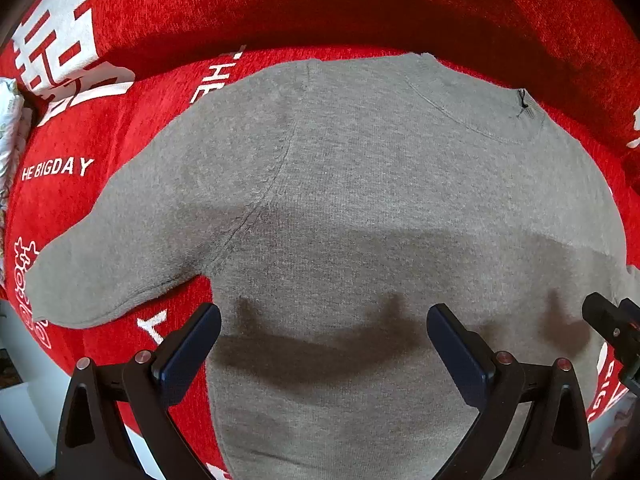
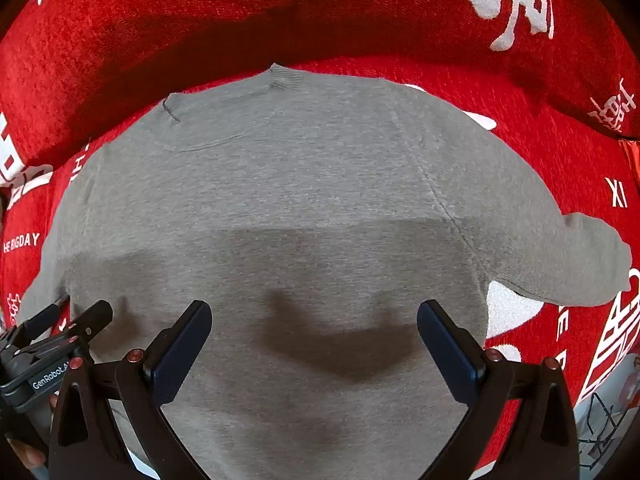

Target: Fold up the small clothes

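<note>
Both the left gripper (image 1: 324, 320) and the right gripper (image 2: 314, 316) have black angular frames, dark blue flat finger pads (image 1: 192, 354), and small round red-and-silver screws. White "GenRobot" lettering marks one black body.

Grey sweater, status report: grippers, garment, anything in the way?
Left gripper, right gripper open, above it. Grey sweater flat on red cover, unfolded. Nothing in the way.

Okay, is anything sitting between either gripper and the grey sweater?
Nothing visible. The grey sweater lies flat on the red printed cover, and both the left gripper and the right gripper hover open directly over its bare fabric.
</note>
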The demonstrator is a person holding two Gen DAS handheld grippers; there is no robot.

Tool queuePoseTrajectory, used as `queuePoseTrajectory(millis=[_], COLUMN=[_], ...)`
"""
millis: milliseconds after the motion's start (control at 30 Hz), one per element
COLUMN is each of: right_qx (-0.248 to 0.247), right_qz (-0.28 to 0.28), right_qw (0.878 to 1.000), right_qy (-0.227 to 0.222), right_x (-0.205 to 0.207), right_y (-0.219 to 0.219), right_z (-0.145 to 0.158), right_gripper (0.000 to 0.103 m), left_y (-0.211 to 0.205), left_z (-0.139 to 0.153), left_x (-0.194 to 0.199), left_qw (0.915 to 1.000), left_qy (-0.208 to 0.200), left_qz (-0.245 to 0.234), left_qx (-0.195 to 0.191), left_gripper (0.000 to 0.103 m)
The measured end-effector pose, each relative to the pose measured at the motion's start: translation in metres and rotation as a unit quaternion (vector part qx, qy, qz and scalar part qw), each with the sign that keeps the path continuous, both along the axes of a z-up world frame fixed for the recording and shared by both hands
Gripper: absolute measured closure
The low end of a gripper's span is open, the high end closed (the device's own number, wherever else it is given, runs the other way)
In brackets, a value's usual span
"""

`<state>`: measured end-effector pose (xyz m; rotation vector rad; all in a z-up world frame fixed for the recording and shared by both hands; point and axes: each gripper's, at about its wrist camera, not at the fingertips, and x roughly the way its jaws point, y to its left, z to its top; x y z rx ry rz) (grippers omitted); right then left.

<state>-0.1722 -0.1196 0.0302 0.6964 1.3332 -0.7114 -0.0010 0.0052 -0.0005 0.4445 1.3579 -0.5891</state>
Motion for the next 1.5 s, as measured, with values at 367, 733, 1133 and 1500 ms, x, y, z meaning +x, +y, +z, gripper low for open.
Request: queuePoseTrajectory(millis=[367,733,1133,1500], right_qx=[-0.003,0.001,0.047,0.052], right_qz=[0.007,0.069,0.158,0.178], right_qw=[1.0,0.997,0.986,0.982], right_qy=[-0.002,-0.034,-0.032,-0.029], right_x=[0.006,0.041,0.098,0.116], right_y=[0.006,0.048,0.136,0.166], right_z=[0.005,0.011,-0.01,-0.012], right_gripper=[0.001,0.001,0.001,0.001], left_y=[0.003,0.076,0.296,0.358], left_z=[0.001,0.004,-0.028,-0.053], left_x=[0.004,0.038,0.108,0.16], left_qw=[0.9999,0.9968,0.953,0.8976], left_qy=[0.0,-0.024,0.001,0.061], left_qz=[0.004,0.066,0.295,0.401], left_qx=[0.011,-0.038,-0.07,-0.174], left_gripper=[0.0,0.0,0.0,0.001])
